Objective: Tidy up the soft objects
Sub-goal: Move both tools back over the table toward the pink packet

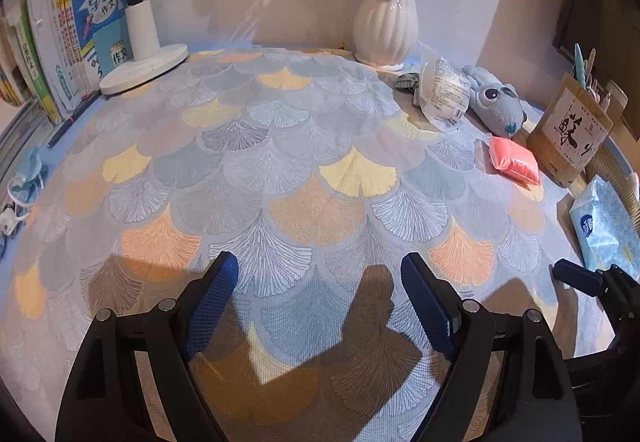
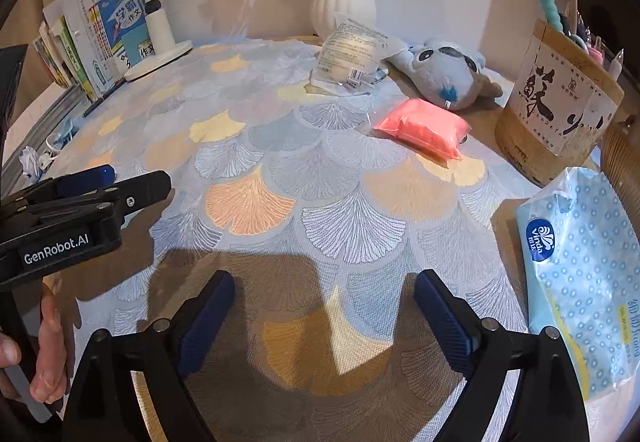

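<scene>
Left wrist view shows the left hand-held gripper [image 1: 320,270] with its blue-padded jaws spread wide and nothing between them, hanging over a bare stretch of the fan-patterned cloth covering the desk [image 1: 280,145]. Right wrist view shows the right hand-held gripper [image 2: 324,286] likewise wide and empty above the near edge of the desk. The soft objects sit gathered toward the far right corner: a clear packet [image 2: 352,55] near the white vase [image 2: 344,1], a grey-blue plush toy [image 2: 444,71] just beside it, and a pink bag [image 2: 424,127] in front of the plush, close to the wooden pen holder [image 2: 556,101]. A tissue pack [image 2: 580,274] lies along the right edge, just beside the right gripper's jaws (the nearest soft thing to it). Judging from this, the step in hand is an approach, with no item grasped yet. The next move likely calls for the right gripper to shift toward the tissue pack or reach forward to the pink bag, straddle it, then close gently, since these things will squash and slip.
</scene>
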